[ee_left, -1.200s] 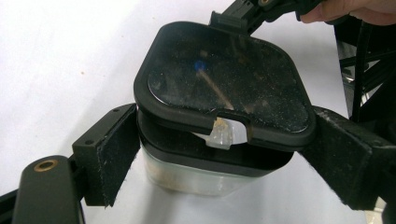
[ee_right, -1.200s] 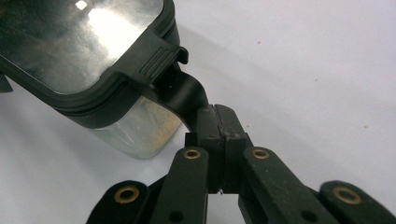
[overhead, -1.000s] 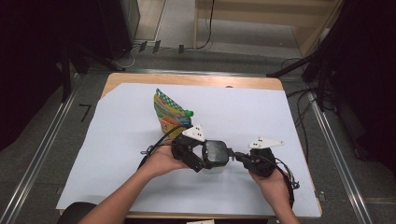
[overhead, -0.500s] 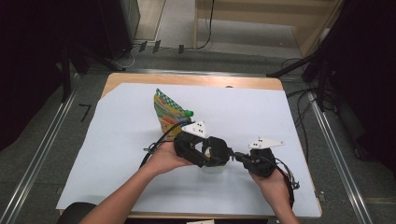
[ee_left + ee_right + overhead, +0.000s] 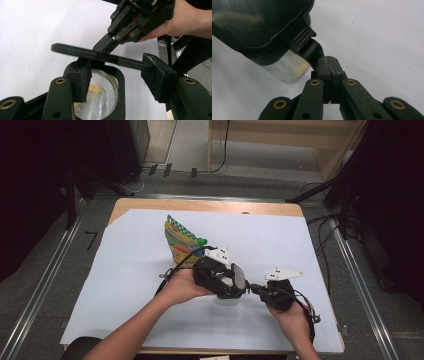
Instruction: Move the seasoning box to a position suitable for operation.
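A small clear jar (image 5: 100, 100) with a little yellowish powder at its bottom stands on the white-covered bench (image 5: 125, 285), just in front of a colourful snack bag (image 5: 180, 242). Its black flip lid (image 5: 257, 25) is seen raised and tilted over the jar's mouth. The lid's tab (image 5: 312, 51) is pinched between the pressed-together jaws of the right tool (image 5: 329, 72), reaching in from the jar's right. The left tool (image 5: 120, 77) is held over the jar with its jaws spread, gripping nothing. Opening appears nearly done; swinging the lid fully clear seems left.
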`<state>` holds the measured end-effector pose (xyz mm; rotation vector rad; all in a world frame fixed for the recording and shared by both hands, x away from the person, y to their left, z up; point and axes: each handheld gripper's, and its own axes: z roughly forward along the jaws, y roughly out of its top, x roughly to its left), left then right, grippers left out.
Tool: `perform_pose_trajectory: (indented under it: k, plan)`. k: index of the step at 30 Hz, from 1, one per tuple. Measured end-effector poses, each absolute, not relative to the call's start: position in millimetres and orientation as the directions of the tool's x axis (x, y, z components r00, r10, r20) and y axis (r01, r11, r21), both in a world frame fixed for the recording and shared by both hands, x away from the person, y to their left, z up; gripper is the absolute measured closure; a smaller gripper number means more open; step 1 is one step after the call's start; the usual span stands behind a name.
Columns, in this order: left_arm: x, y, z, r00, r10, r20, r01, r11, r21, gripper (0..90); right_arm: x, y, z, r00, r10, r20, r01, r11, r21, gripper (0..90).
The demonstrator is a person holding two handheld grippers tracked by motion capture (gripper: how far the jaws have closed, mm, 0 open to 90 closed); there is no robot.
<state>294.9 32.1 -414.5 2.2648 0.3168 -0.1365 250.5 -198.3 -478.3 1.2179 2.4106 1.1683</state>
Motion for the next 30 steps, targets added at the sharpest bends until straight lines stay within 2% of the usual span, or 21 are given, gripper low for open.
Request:
perform_pose_trajectory:
  k: [4,9,16,21,30]
  plan:
    - [294,27,-412,0.965,0.174,-0.197,0.263,-0.636,0.725,44.5,251,-198,-478,-0.639,0.752,0.162,0.591,0.346,0.728,90.0]
    - [294,18,-412,0.968,0.146,-0.206,0.251,-0.64,0.726,55.0,250,-198,-478,-0.641,0.752,0.158,0.589,0.349,0.729,90.0]
    - [297,9,-414,0.963,0.118,-0.24,0.258,-0.648,0.717,64.8,250,-198,-478,-0.642,0.751,0.155,0.587,0.352,0.729,90.0]
    - [301,6,-417,0.951,0.102,-0.292,0.288,-0.64,0.712,68.4,250,-198,-479,-0.639,0.754,0.153,0.589,0.351,0.728,90.0]
    - [303,15,-415,0.951,0.099,-0.291,0.288,-0.624,0.727,67.1,244,-199,-473,-0.655,0.739,0.162,0.578,0.35,0.737,90.0]
